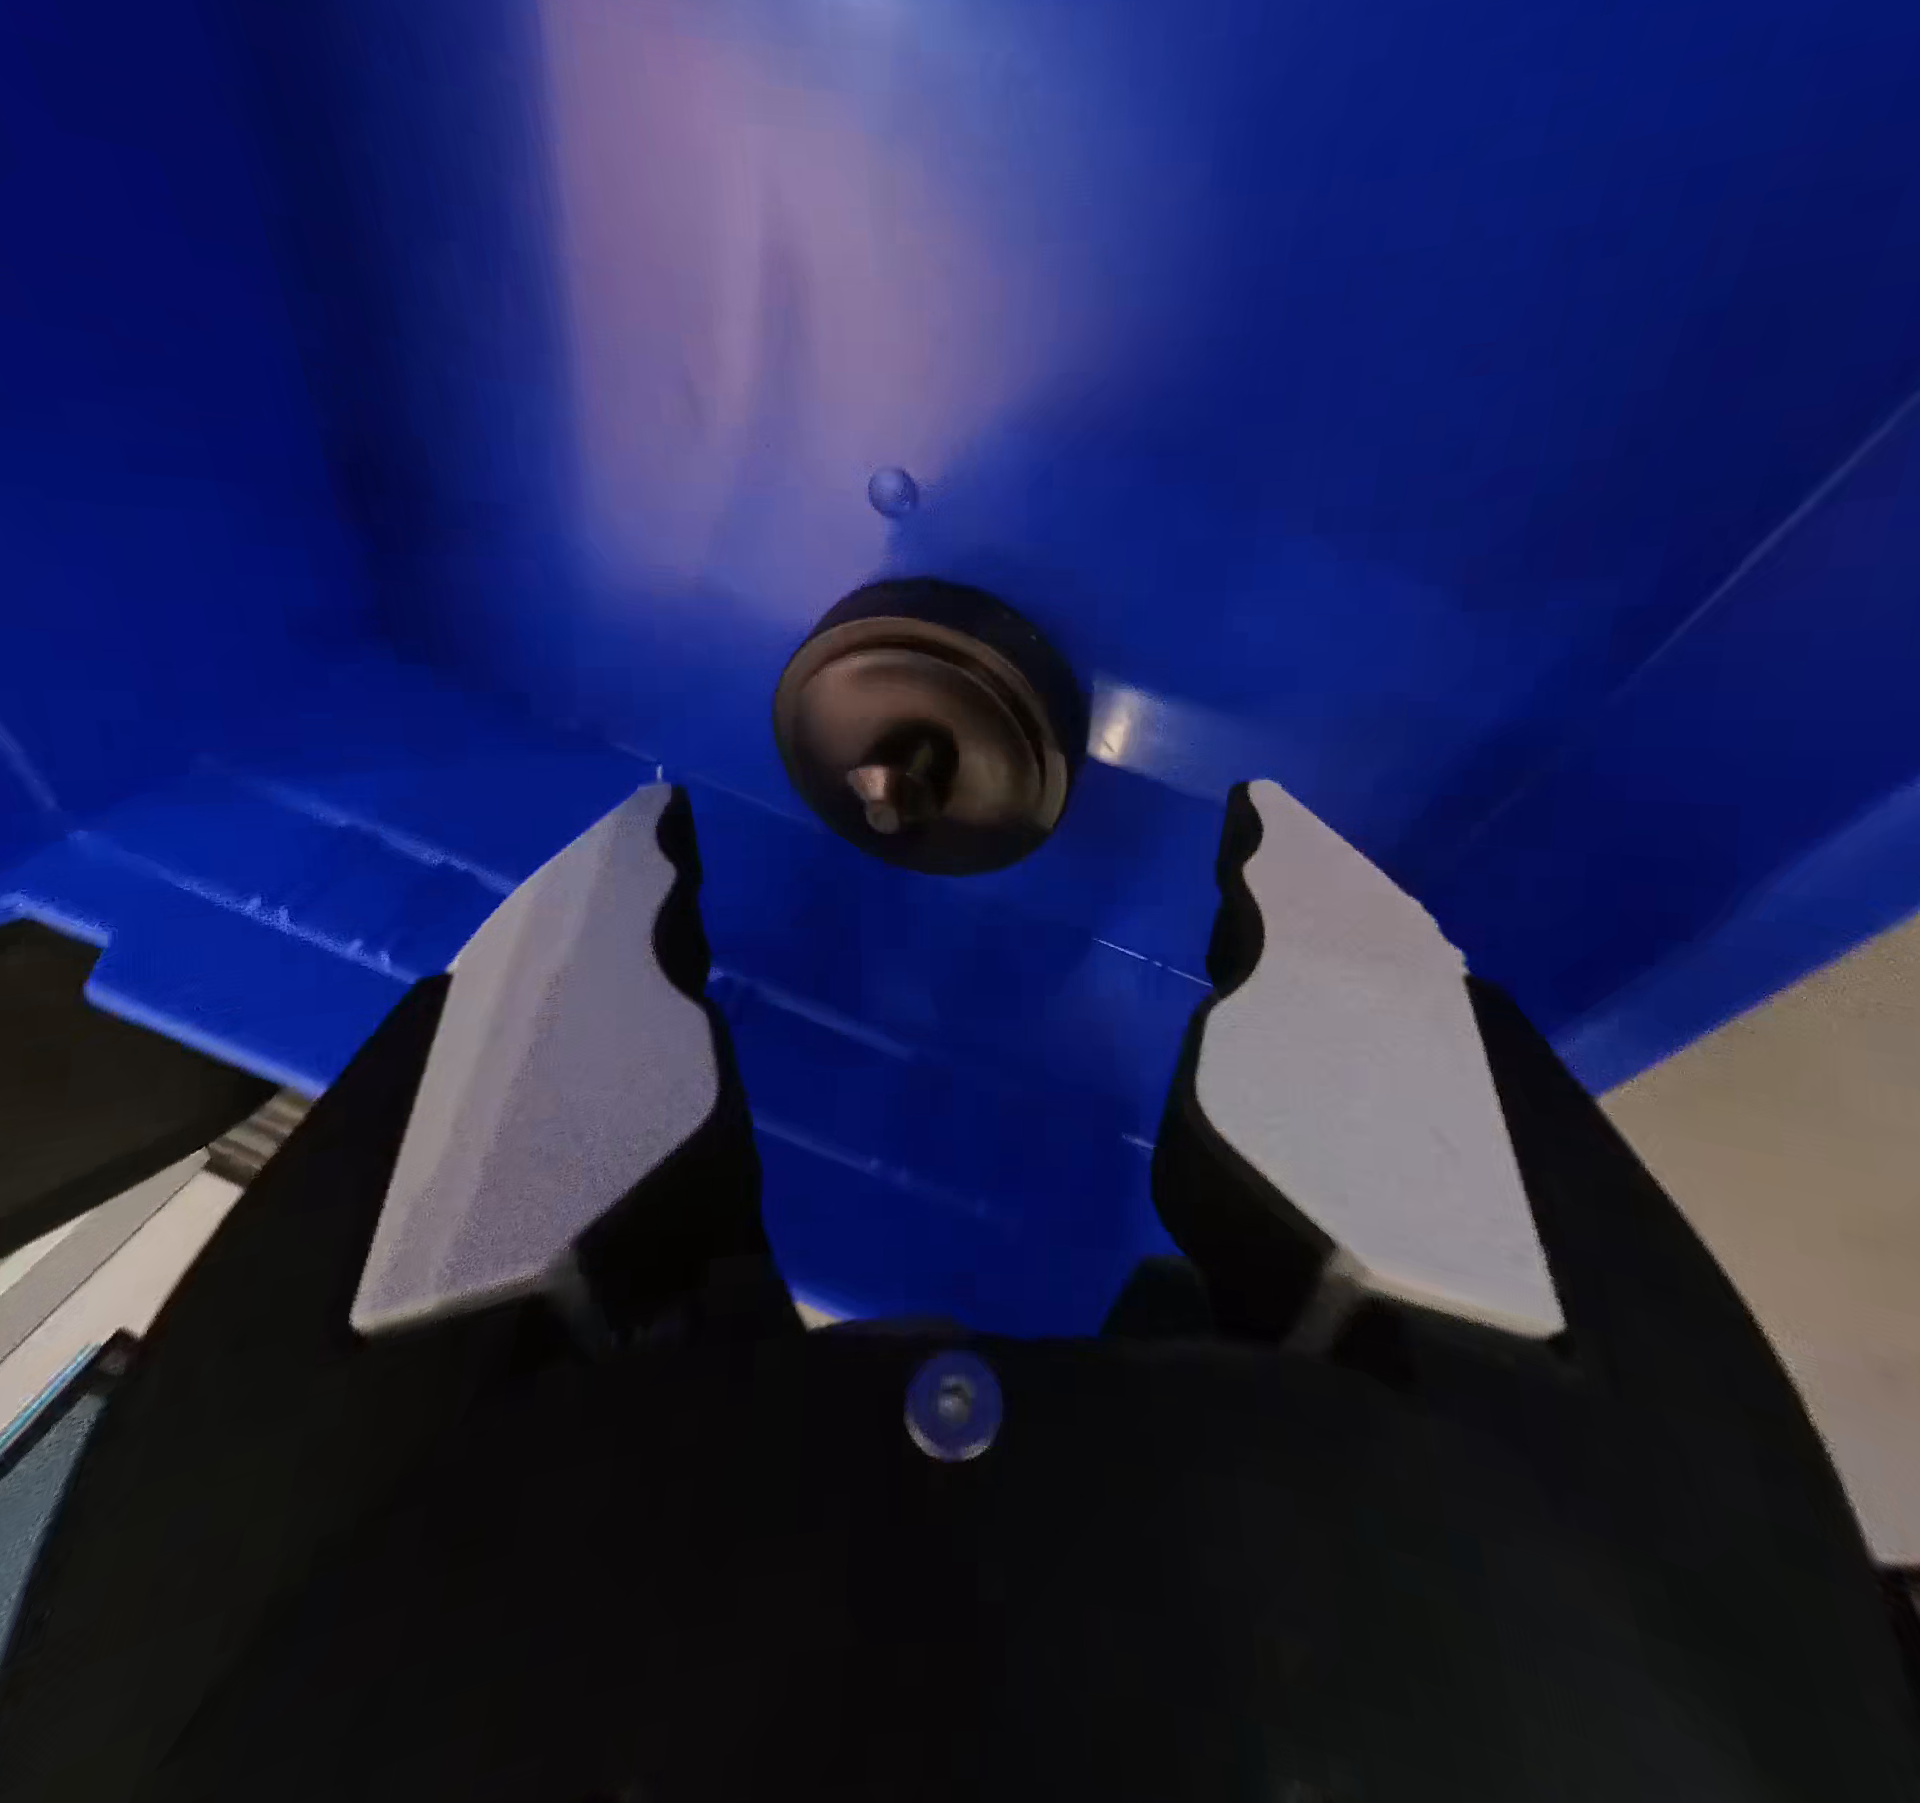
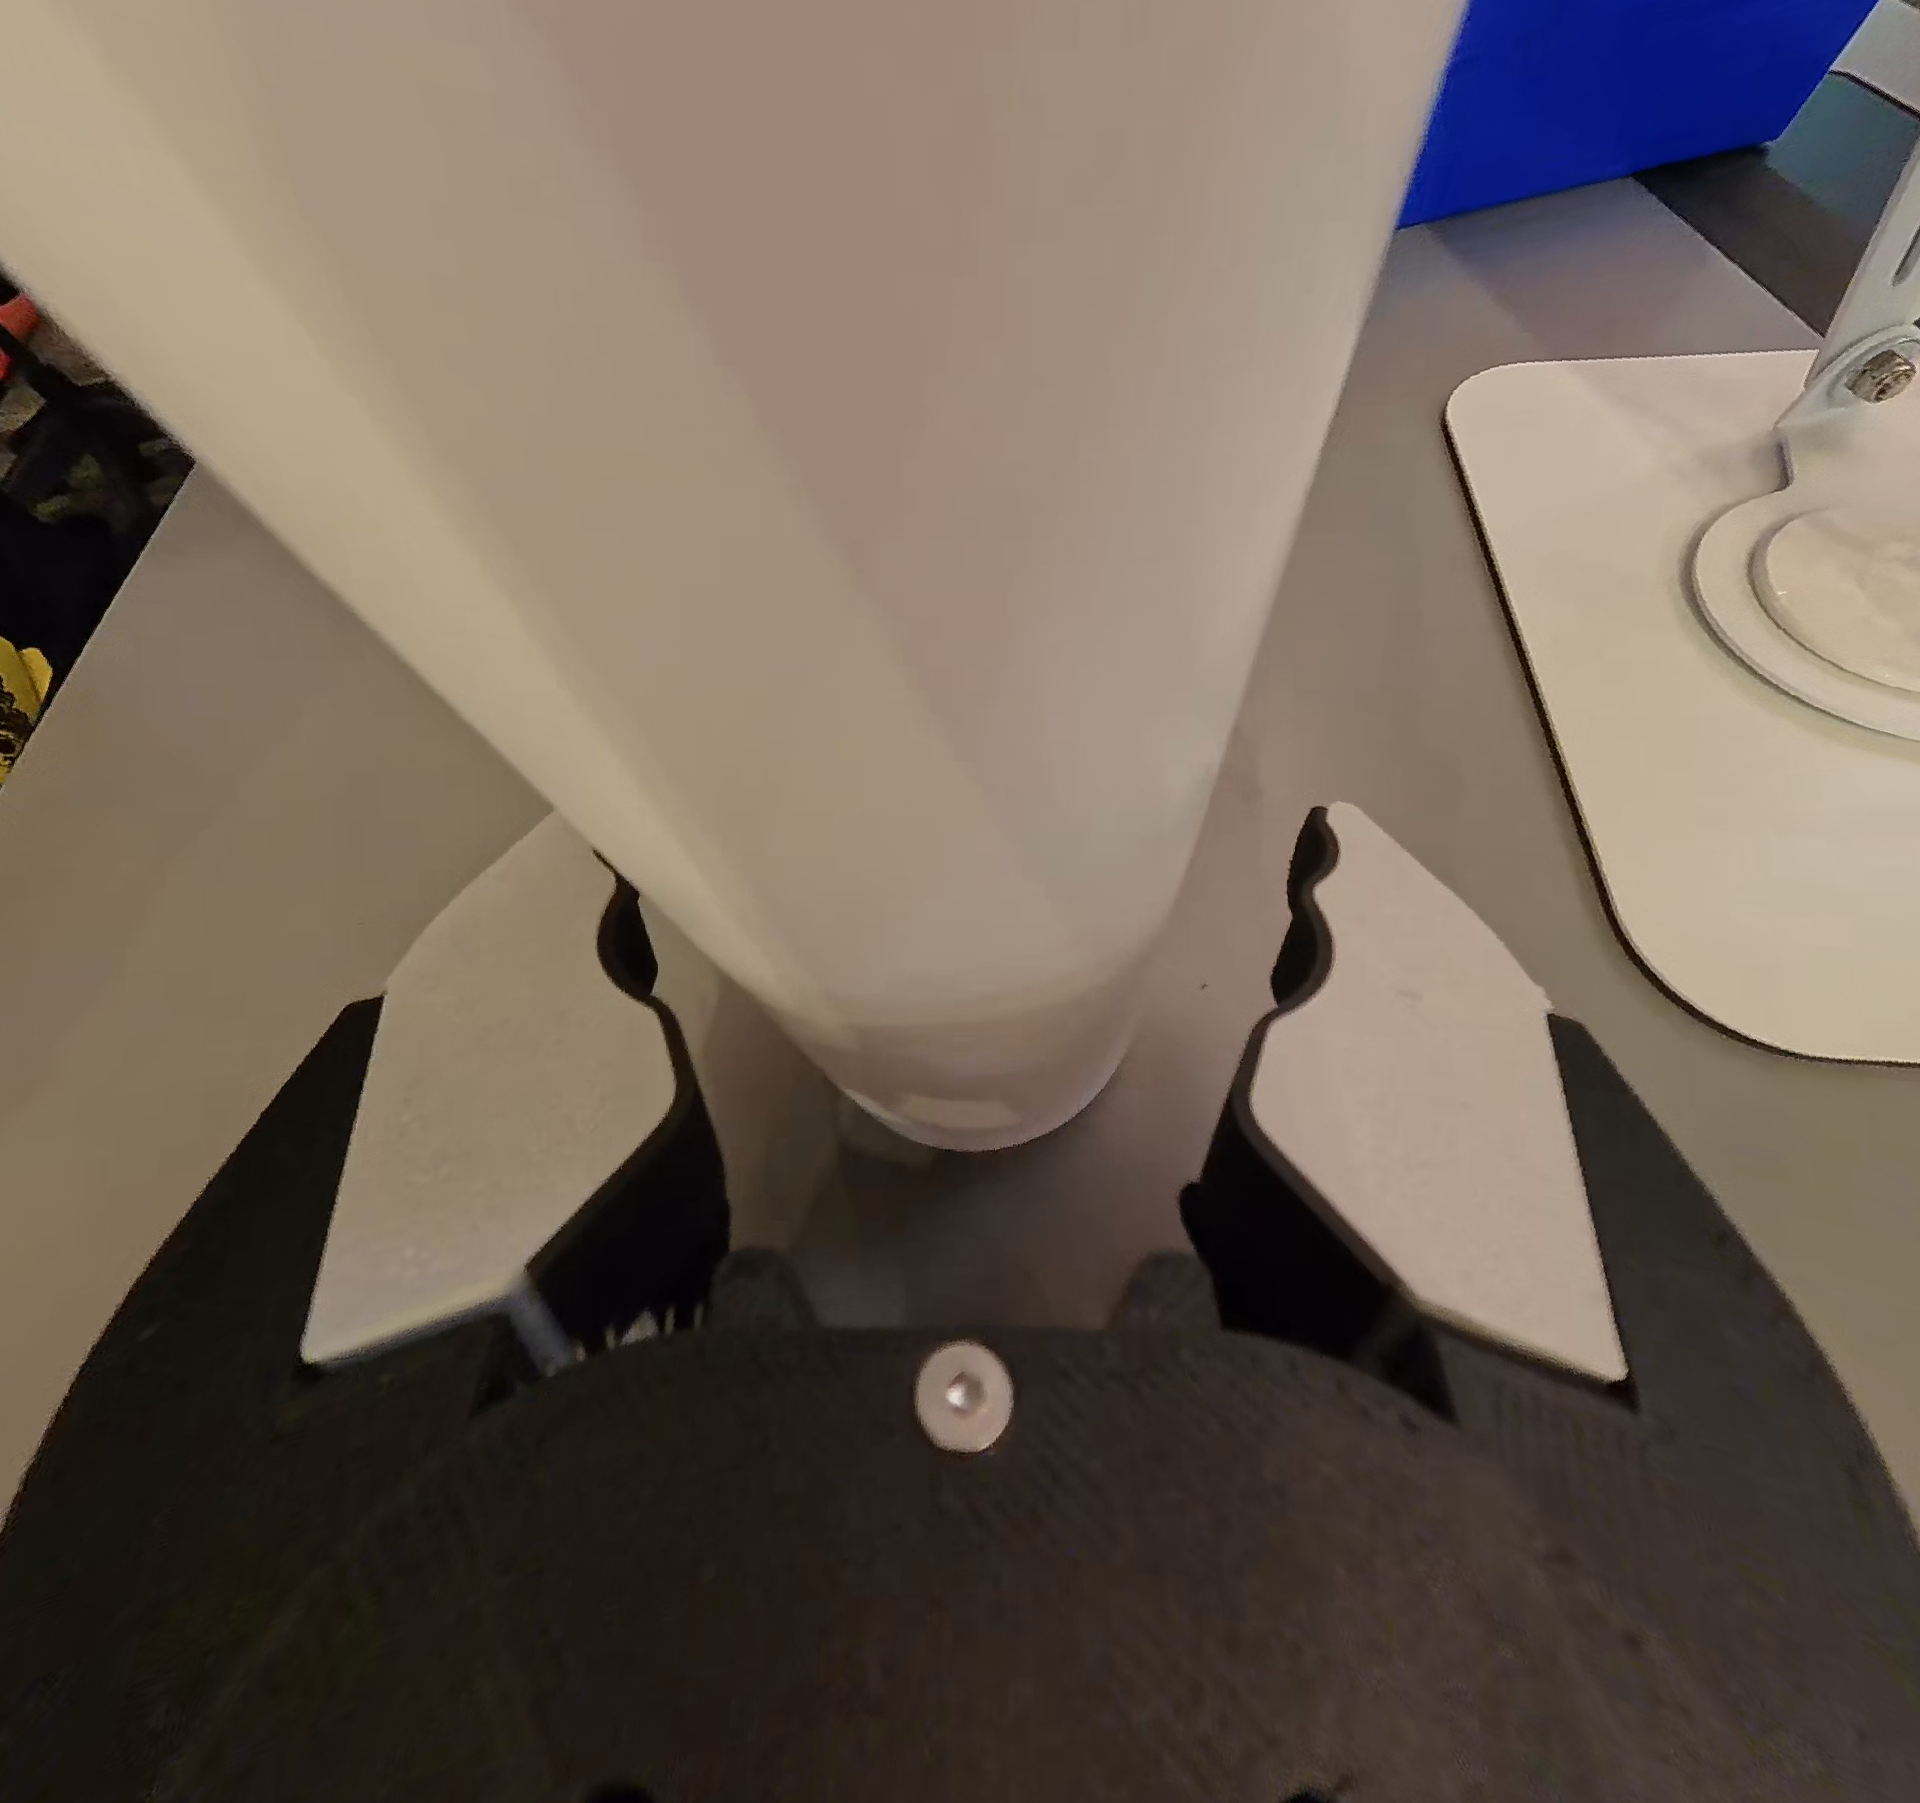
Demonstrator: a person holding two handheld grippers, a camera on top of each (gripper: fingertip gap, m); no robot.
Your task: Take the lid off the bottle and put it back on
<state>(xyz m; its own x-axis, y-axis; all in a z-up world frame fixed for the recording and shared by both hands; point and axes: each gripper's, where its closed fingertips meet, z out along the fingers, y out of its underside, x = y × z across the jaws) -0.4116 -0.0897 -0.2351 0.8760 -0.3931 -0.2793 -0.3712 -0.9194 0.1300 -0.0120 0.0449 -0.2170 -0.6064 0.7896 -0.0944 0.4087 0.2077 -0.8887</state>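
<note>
- White-faced, black-edged fingers (image 2: 1392,1109) on my right gripper (image 2: 966,839) are spread wide, nothing clamped.
- White bottle (image 2: 790,423) sits between them, standing on the grey table (image 2: 1351,548). Its base is close to the gripper body.
- Right-hand finger is clearly apart from the bottle wall. On the other side the bottle overlaps the finger tip (image 2: 623,912); I can't tell whether they touch.
- Bottle fills most of the right wrist view and runs out of the top of the frame, so I can't see the lid at all.
- Right of the bottle, well apart: a white flat base plate (image 2: 1621,714) on the table, with a metal bracket and bolt (image 2: 1860,371) rising from it.
- Blue panel (image 2: 1621,39) behind the bottle, upper right. Dark clutter with yellow and red bits (image 2: 42,610) past the table's left edge, too blurred to identify.
- My left gripper (image 1: 951,797) is also wide open and holds nothing; fingers (image 1: 561,1078) look the same, white faces with wavy black inner edges.
- Just beyond its tips is a dark round metallic disc with a bolt at its centre (image 1: 925,725), mounted on a blue plastic surface (image 1: 1351,299) that fills most of the left wrist view.
- Small round bump (image 1: 891,489) on the blue just above the disc.
- Beige surface (image 1: 1766,1182) lower right, dark area (image 1: 94,1057) lower left.
- Bottle doesn't show in the left wrist view.
</note>
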